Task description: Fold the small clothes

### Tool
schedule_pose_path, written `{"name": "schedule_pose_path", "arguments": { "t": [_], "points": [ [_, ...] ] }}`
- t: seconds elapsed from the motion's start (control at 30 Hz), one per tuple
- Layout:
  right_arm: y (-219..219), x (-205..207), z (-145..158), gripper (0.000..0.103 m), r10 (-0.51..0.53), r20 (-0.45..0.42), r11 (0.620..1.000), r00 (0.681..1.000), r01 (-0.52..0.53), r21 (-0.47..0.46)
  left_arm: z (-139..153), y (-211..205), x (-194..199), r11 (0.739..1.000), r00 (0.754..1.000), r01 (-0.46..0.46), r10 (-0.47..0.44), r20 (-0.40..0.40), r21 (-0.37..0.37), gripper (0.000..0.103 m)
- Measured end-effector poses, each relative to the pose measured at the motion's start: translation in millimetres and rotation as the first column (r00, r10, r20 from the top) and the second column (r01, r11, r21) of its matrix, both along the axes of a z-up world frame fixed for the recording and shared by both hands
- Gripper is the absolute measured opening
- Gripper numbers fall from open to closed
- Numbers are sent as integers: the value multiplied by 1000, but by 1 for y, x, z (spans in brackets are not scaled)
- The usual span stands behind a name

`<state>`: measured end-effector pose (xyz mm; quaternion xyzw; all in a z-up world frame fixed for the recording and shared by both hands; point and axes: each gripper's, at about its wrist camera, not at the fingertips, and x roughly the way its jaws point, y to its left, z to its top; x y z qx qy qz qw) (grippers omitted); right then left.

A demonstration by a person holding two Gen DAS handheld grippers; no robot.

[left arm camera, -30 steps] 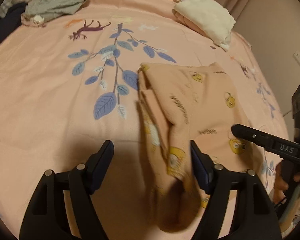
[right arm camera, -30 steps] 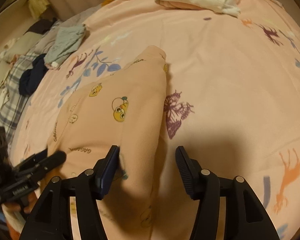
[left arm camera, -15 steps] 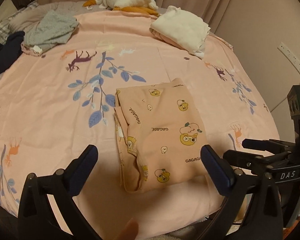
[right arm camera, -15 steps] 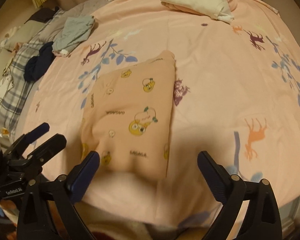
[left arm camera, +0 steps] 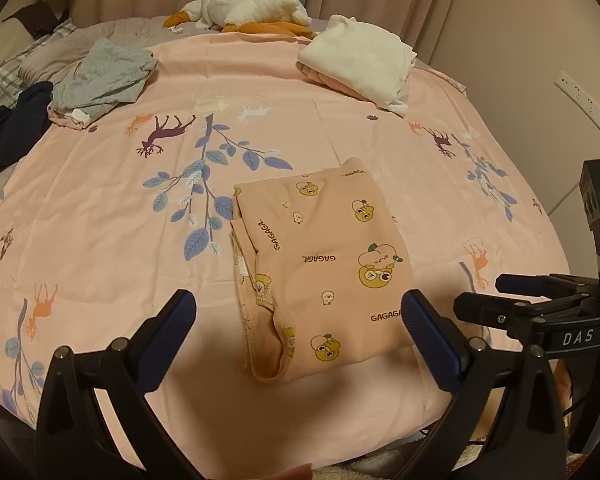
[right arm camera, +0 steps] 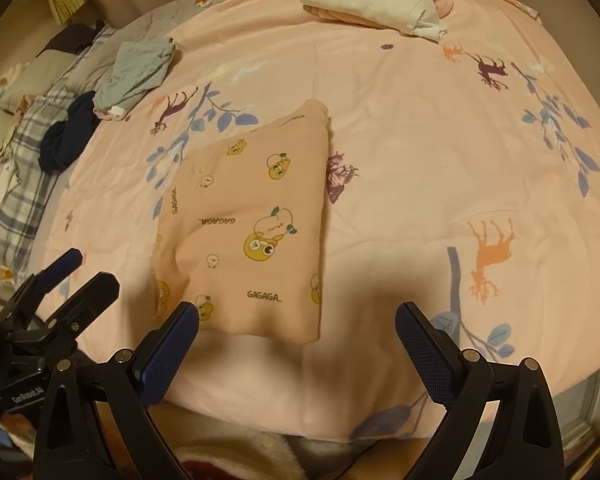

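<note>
A small peach garment (left arm camera: 320, 264) printed with yellow cartoon figures and "GAGAGA" lies folded flat on the pink bedsheet (left arm camera: 100, 220), near the front edge. It also shows in the right wrist view (right arm camera: 252, 224). My left gripper (left arm camera: 298, 316) is wide open and empty, held back above the garment's near end. My right gripper (right arm camera: 298, 328) is wide open and empty, just short of the garment's near edge. The right gripper also shows at the right of the left wrist view (left arm camera: 512, 296); the left gripper shows at the left of the right wrist view (right arm camera: 72, 276).
A folded white and pink pile (left arm camera: 360, 68) sits at the back right. A grey garment (left arm camera: 104, 76) and a dark blue one (left arm camera: 16, 128) lie at the back left. A white and orange plush toy (left arm camera: 244, 12) lies at the far edge. A wall is at the right.
Both grippers let go of the garment, opened wide and drew back toward the bed's front edge. The garment now lies flat and folded.
</note>
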<state>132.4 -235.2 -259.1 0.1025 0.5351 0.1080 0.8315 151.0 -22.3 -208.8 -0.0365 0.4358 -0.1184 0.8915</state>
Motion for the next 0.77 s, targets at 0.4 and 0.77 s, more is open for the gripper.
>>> {"name": "schedule_pose_path", "arguments": {
  "t": [0.4,0.77],
  "points": [
    [-3,-10,30,98,-14,49,1000,999,14,-2,29,-7,-7,999,999,32,-32,40,-6,103],
    [-3,-10,35,98,-23,61,1000,998,24,-13,36,-9,-8,1000,997,20,-21,77,20,103]
  ]
}}
